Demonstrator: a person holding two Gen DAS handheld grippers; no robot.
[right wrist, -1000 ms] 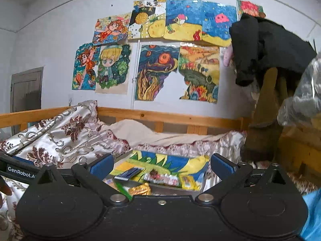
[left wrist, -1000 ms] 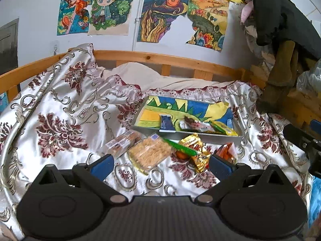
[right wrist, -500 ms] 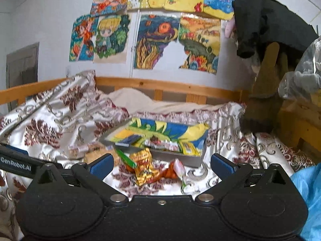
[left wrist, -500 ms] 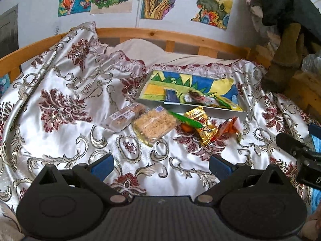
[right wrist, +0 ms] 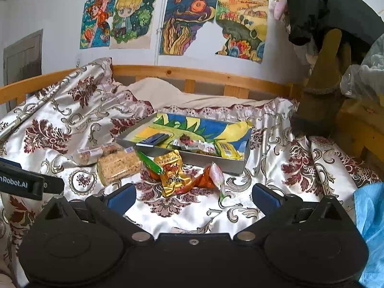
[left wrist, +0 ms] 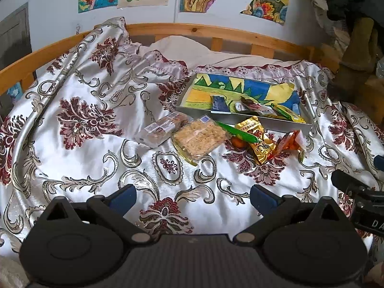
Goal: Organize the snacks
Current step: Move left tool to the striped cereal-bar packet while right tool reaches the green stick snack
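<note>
A shallow grey tray (left wrist: 242,117) (right wrist: 192,159) with a colourful lining lies on the bed and holds a dark blue packet (left wrist: 219,102) and other snack packets. Loose in front of it are a clear pack of biscuits (left wrist: 160,129), a clear pack of crumbly cake (left wrist: 199,137) (right wrist: 118,166), a green stick packet (left wrist: 236,133), a gold packet (left wrist: 258,141) (right wrist: 174,172) and an orange packet (left wrist: 291,141) (right wrist: 206,180). My left gripper (left wrist: 192,198) and right gripper (right wrist: 193,198) hover open over the quilt, short of the snacks, holding nothing.
A floral satin quilt (left wrist: 84,120) covers the bed, bunched up at the left. A wooden bed rail (left wrist: 192,30) runs behind. Dark clothes (right wrist: 319,7) hang at the right above a wooden shelf. A blue cloth (right wrist: 369,228) is at the lower right.
Both grippers have tilted down and moved toward the bed; the snacks and tray now sit higher and fuller in both views. Jaws stayed open.
</note>
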